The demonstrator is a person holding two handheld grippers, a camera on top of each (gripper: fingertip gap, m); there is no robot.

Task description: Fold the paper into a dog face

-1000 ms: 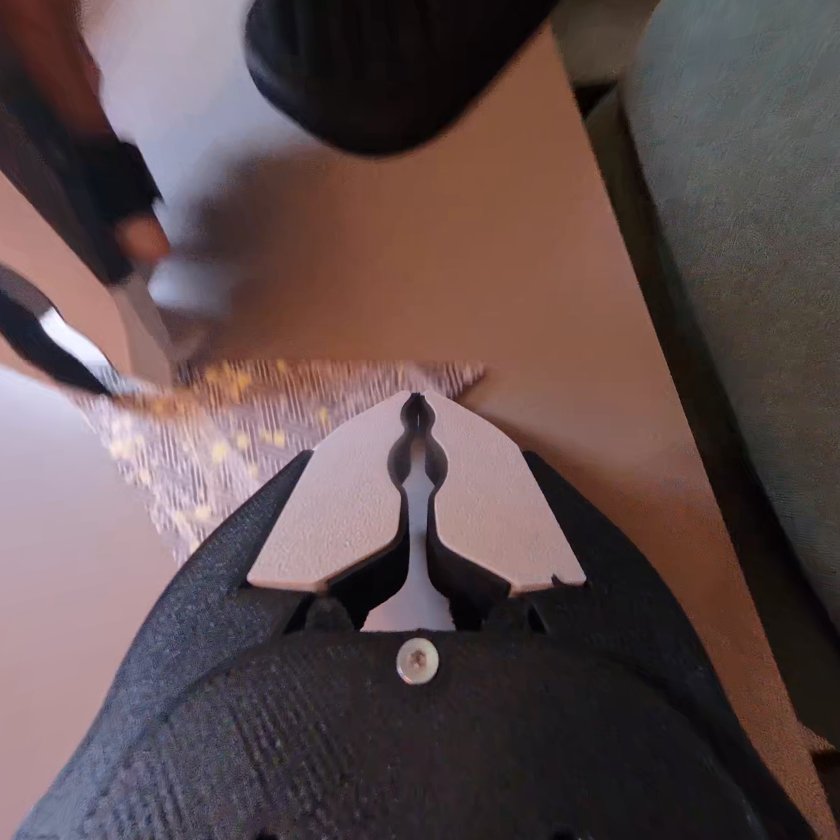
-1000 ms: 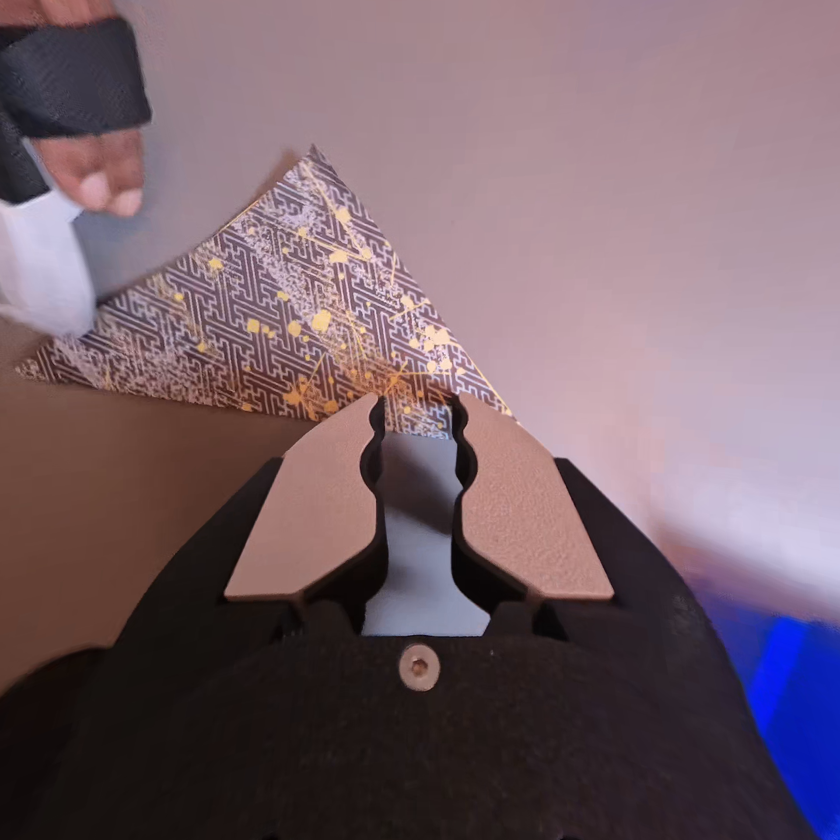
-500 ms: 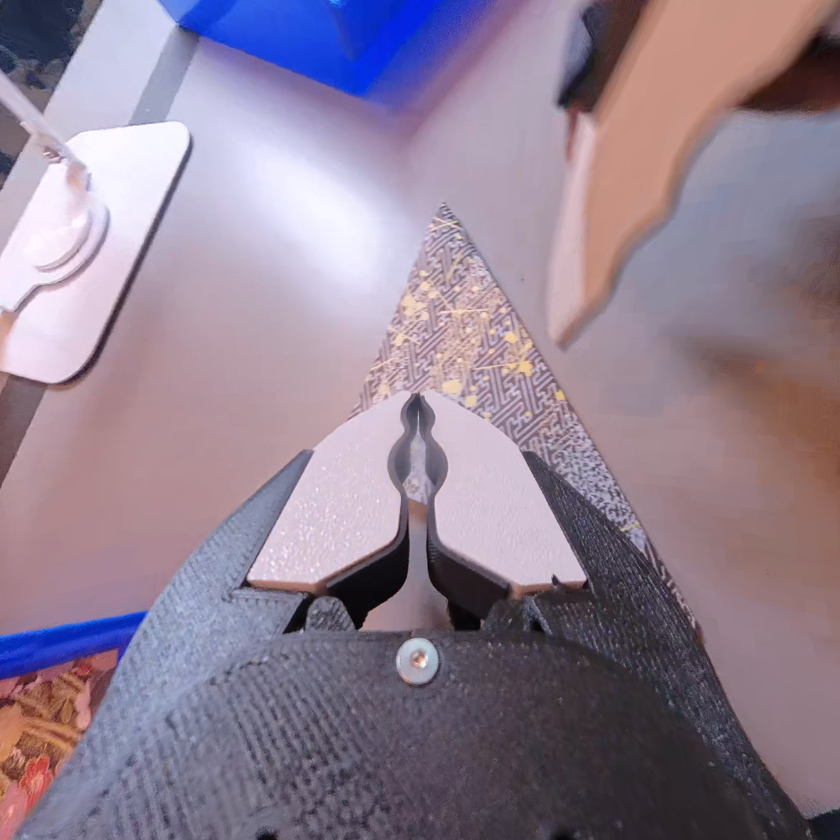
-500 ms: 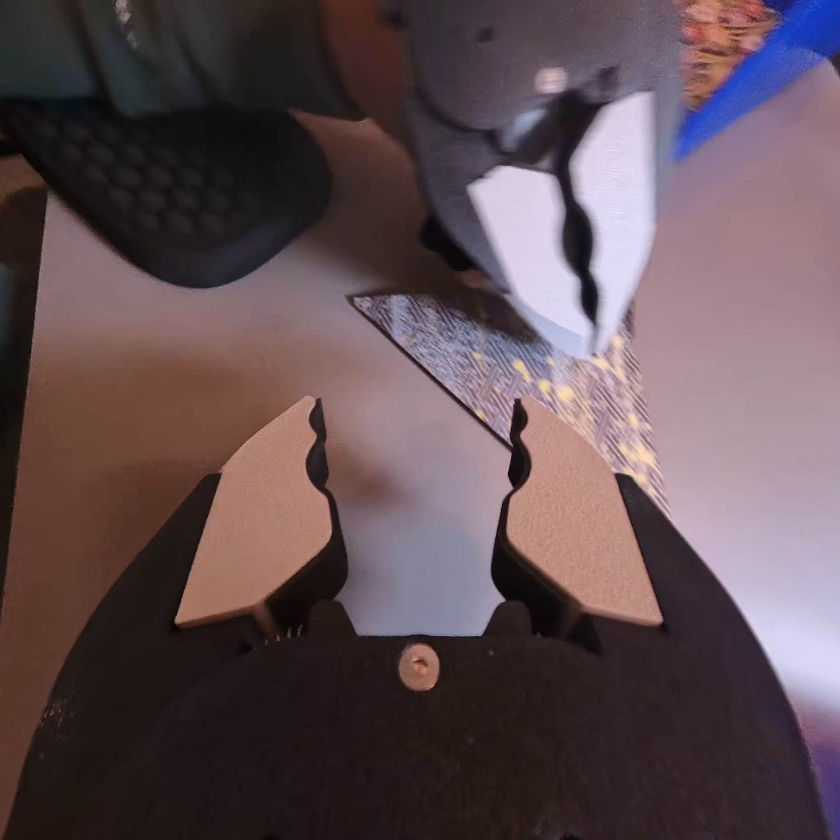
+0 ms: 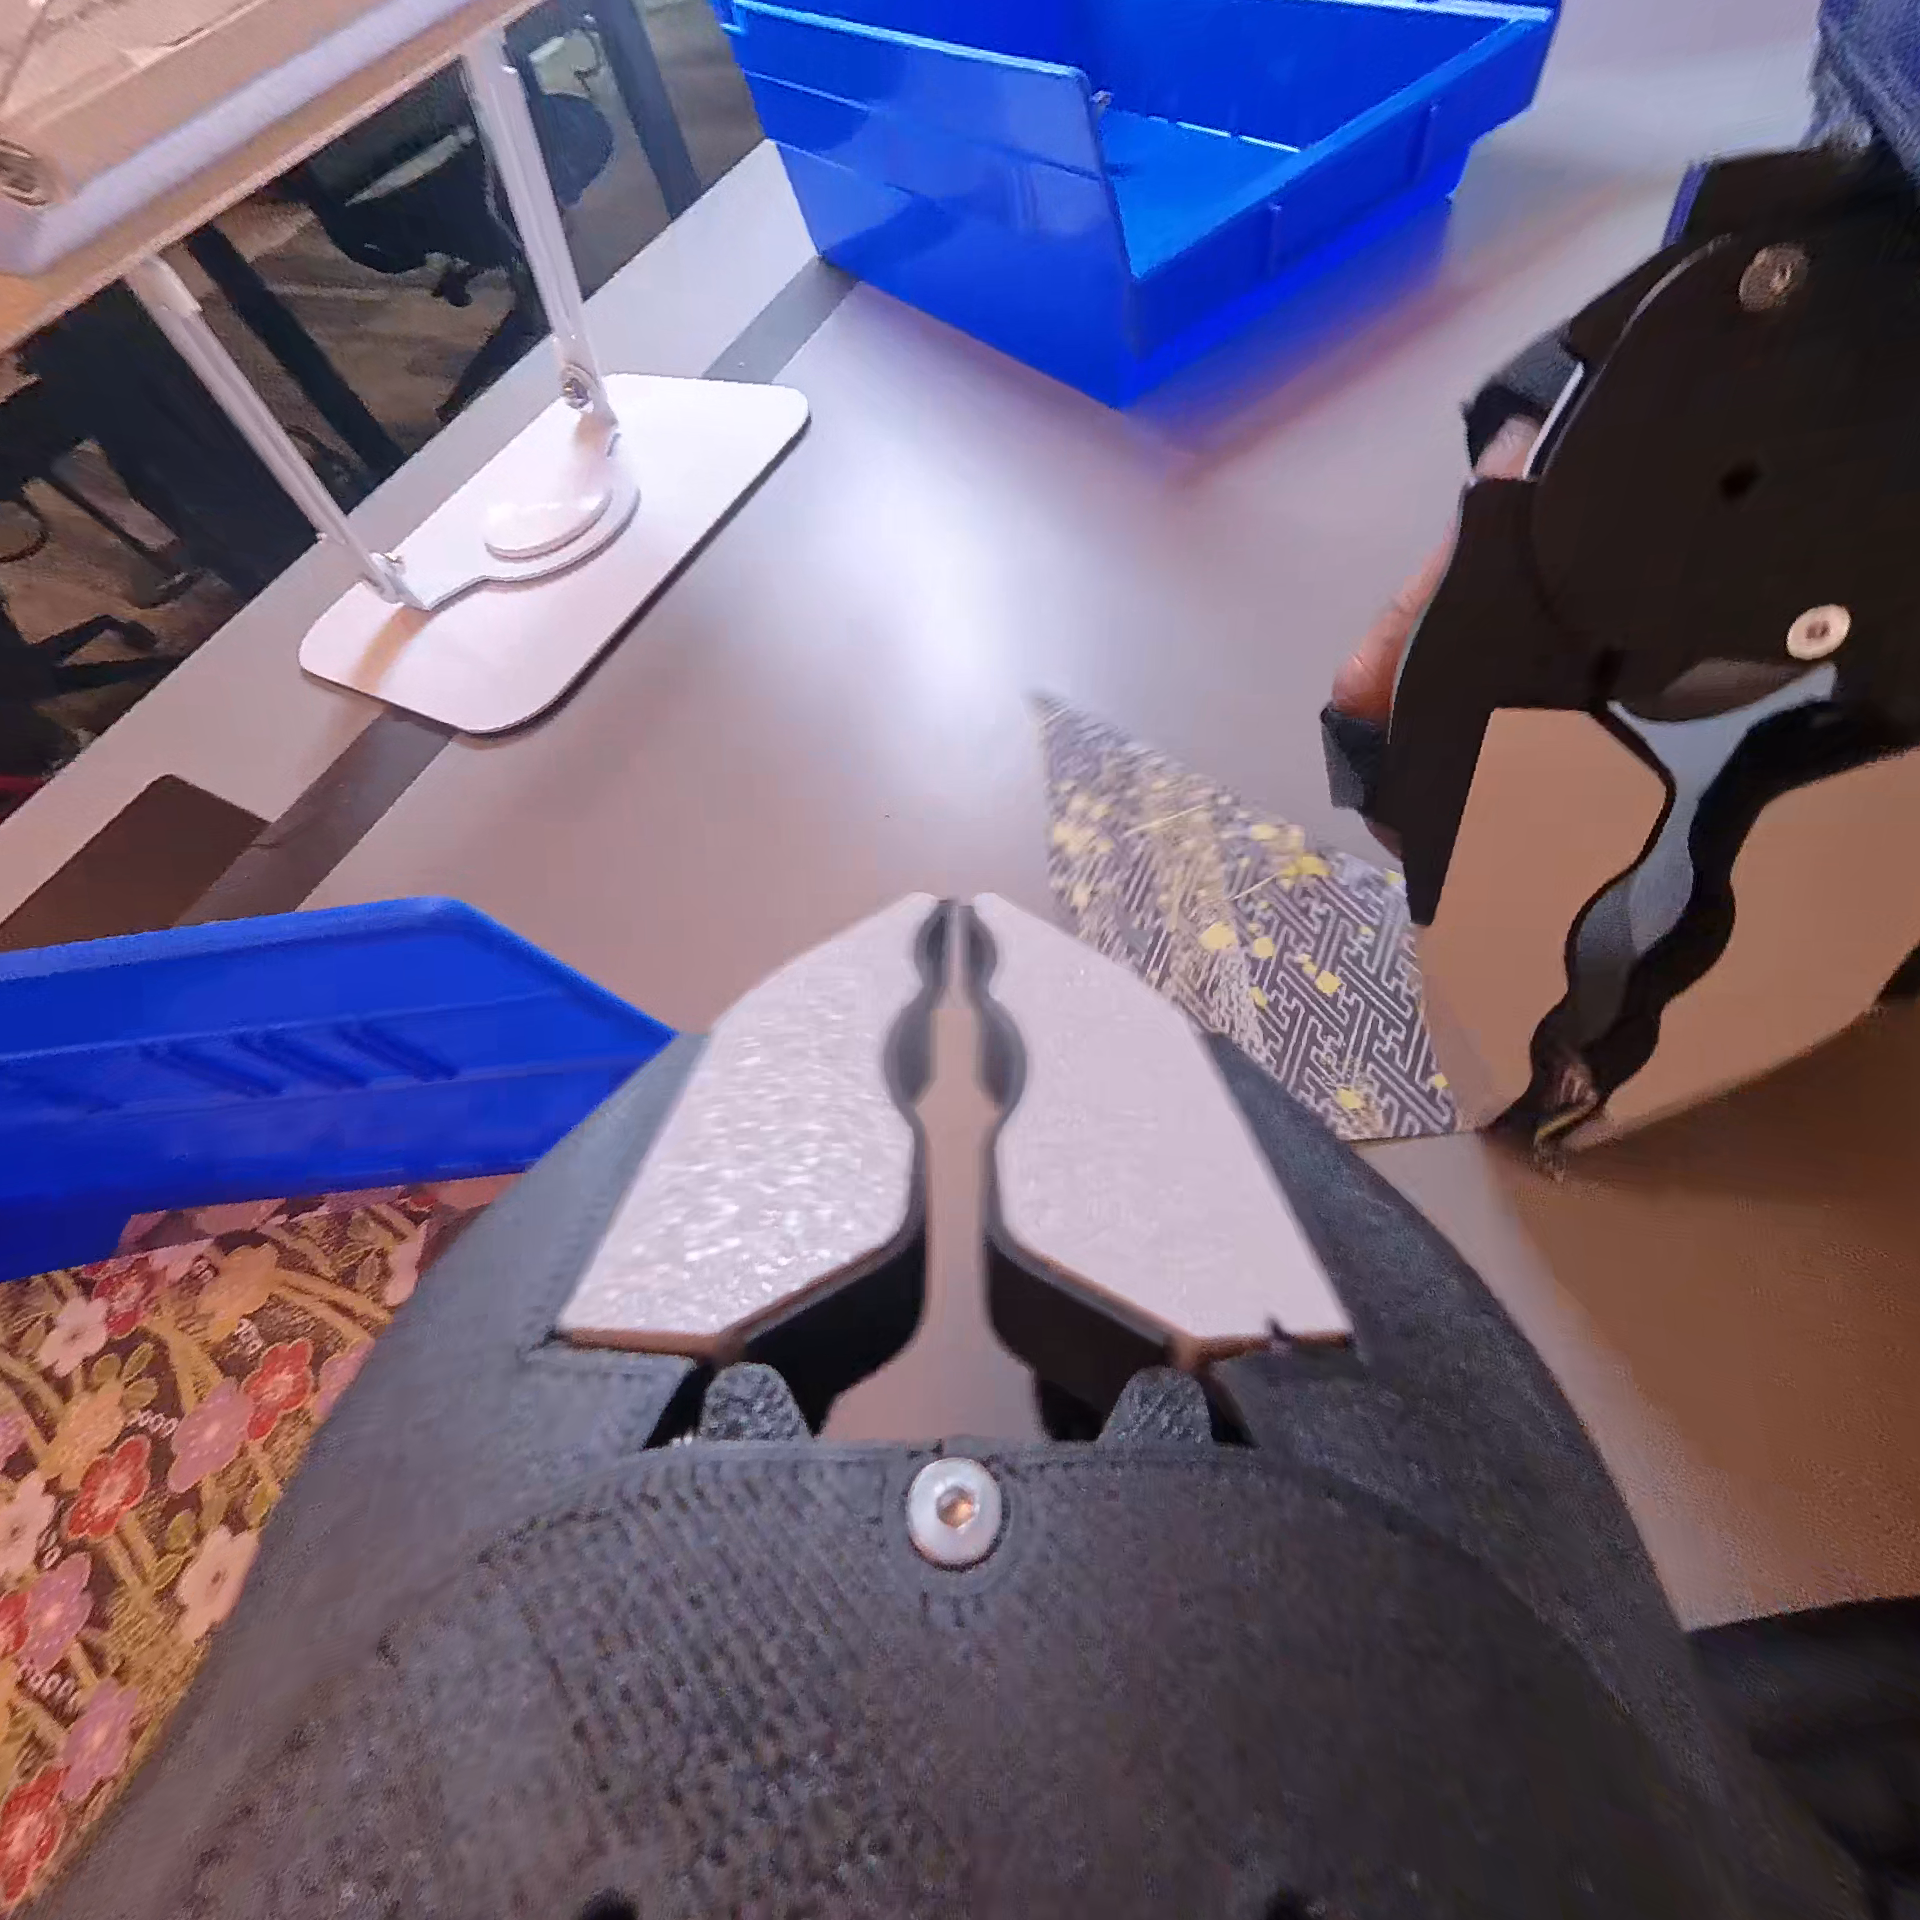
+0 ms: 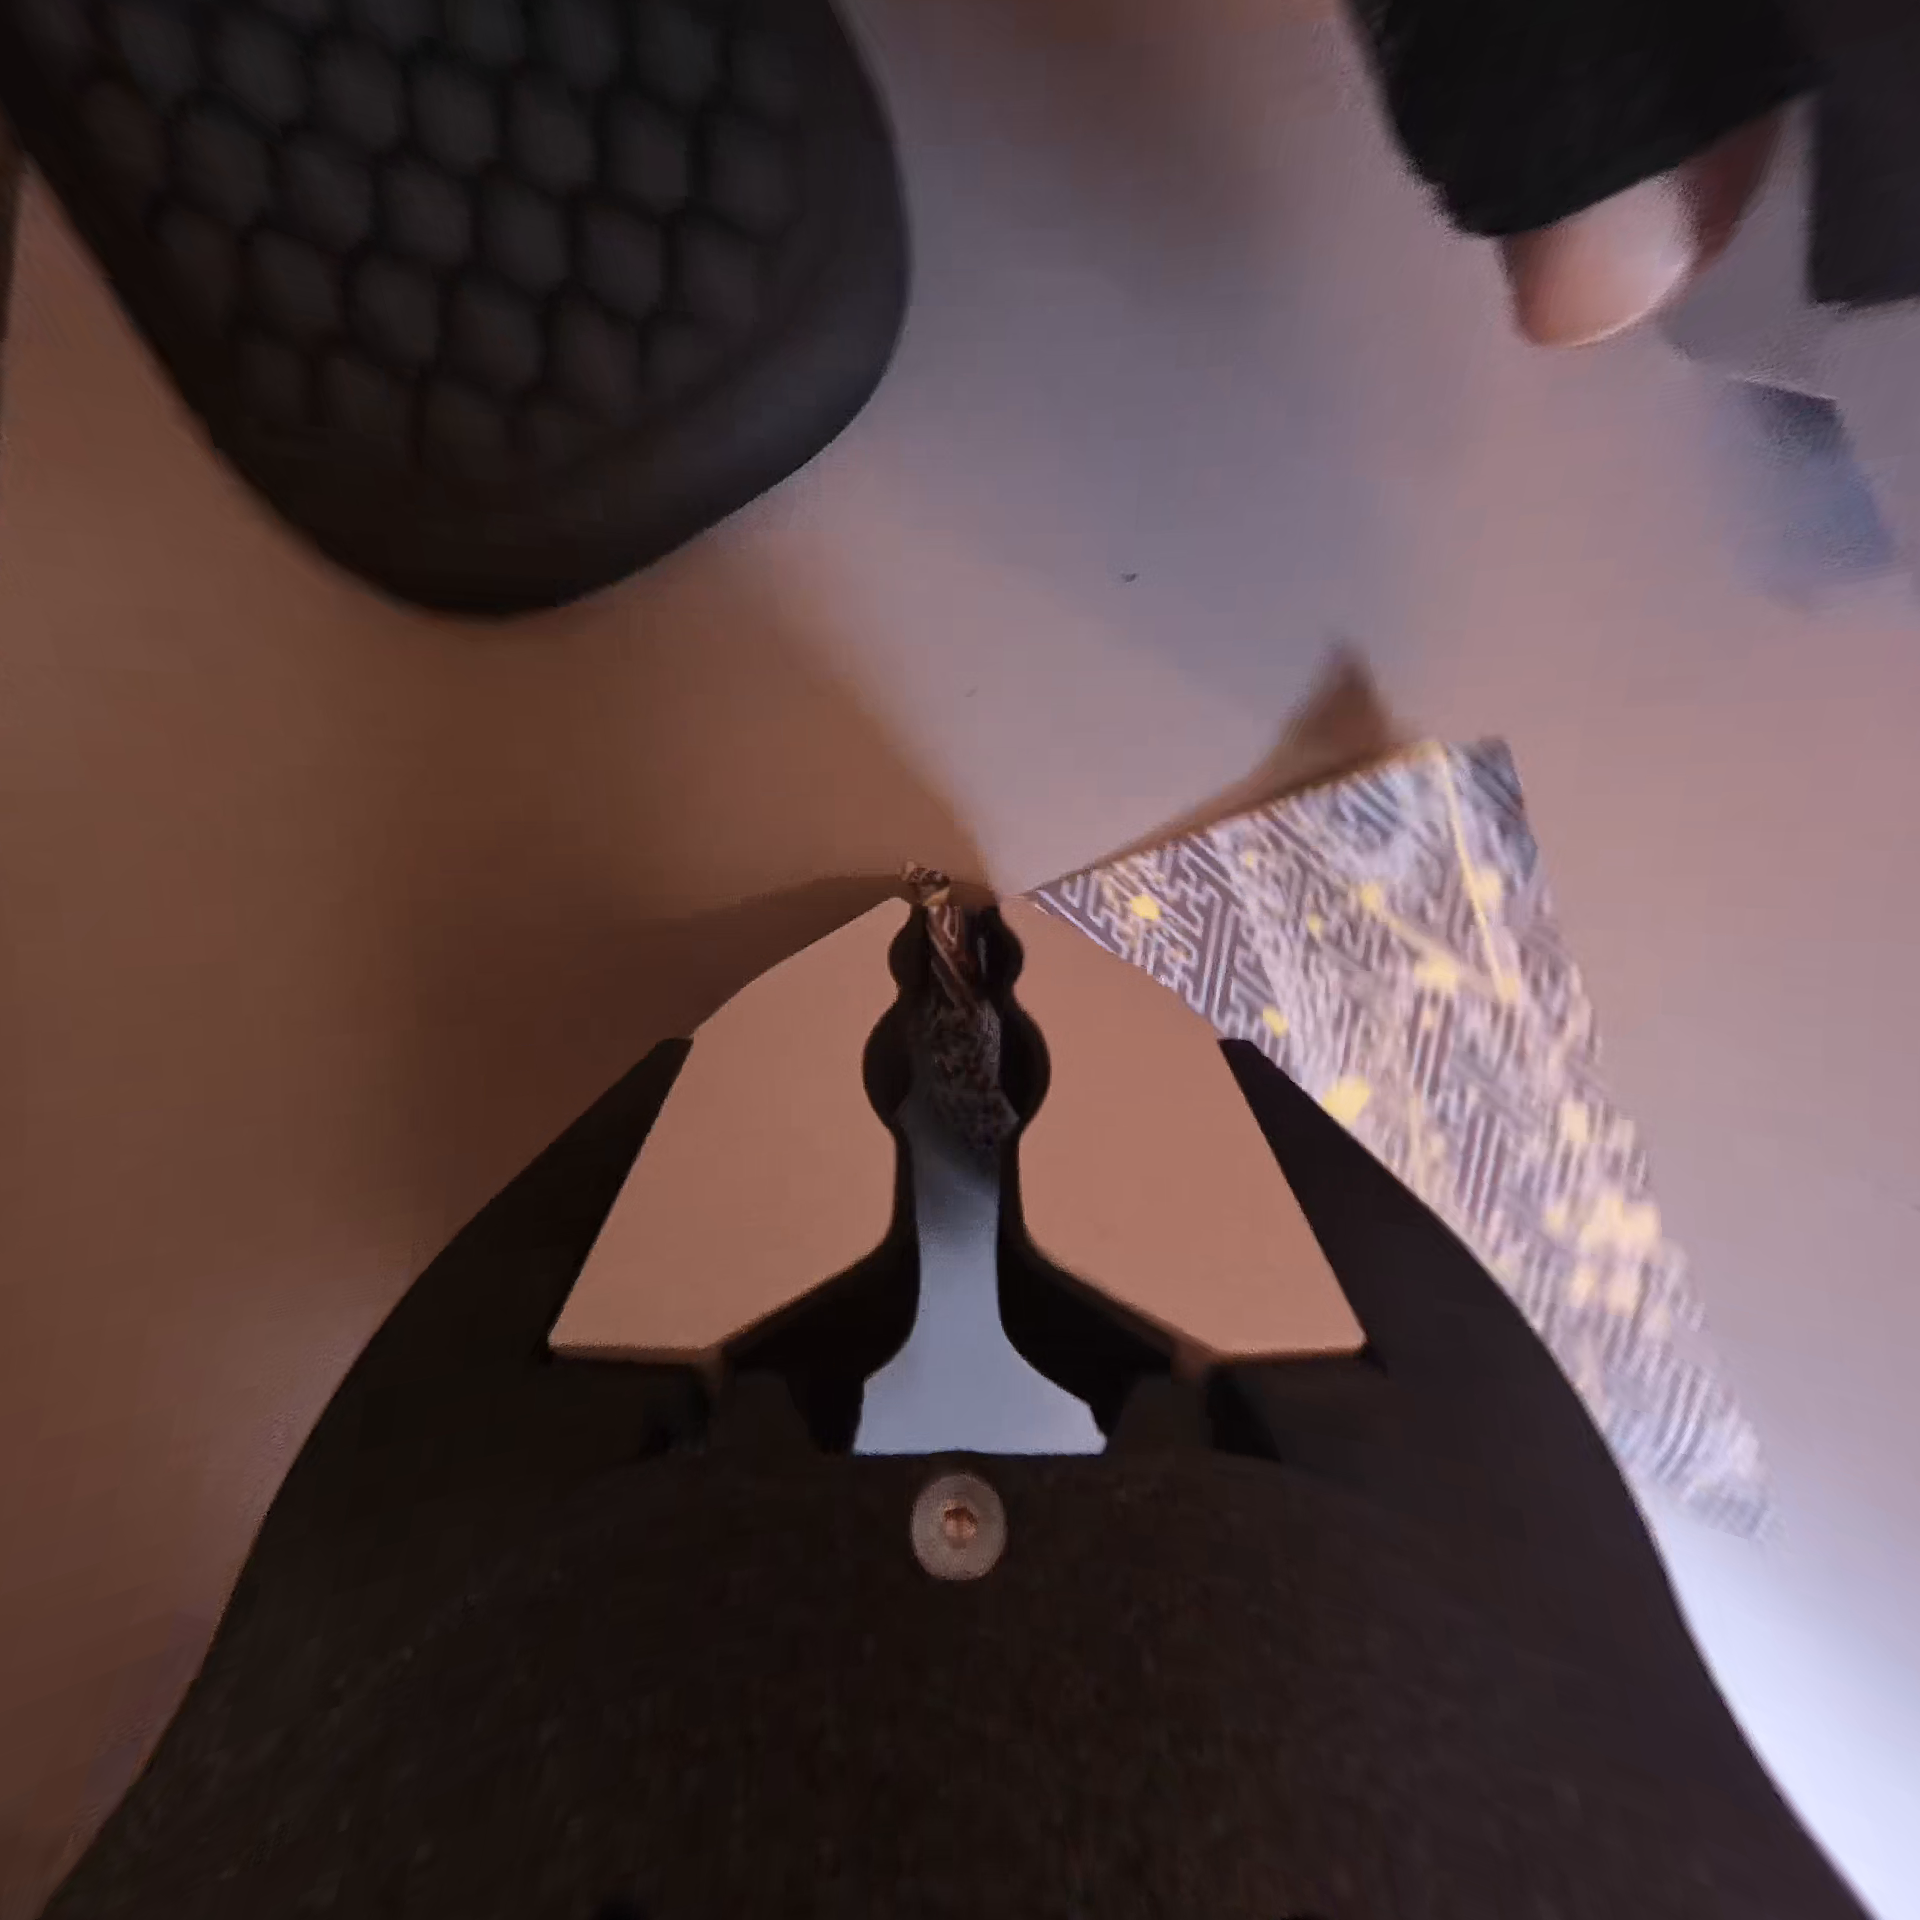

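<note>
Right gripper (image 6: 951,920) pinches the paper (image 6: 1403,1039) corner; lift slowly, fold cleanly. Left gripper (image 5: 958,920), nearly closed, holds nothing.

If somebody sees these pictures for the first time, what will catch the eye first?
Probably the patterned paper, a dark triangle with gold flecks lying on the grey table, its near corner pinched in the right gripper. Next, the bright blue bin at the far side, and the flowered sheets at lower left.
</note>
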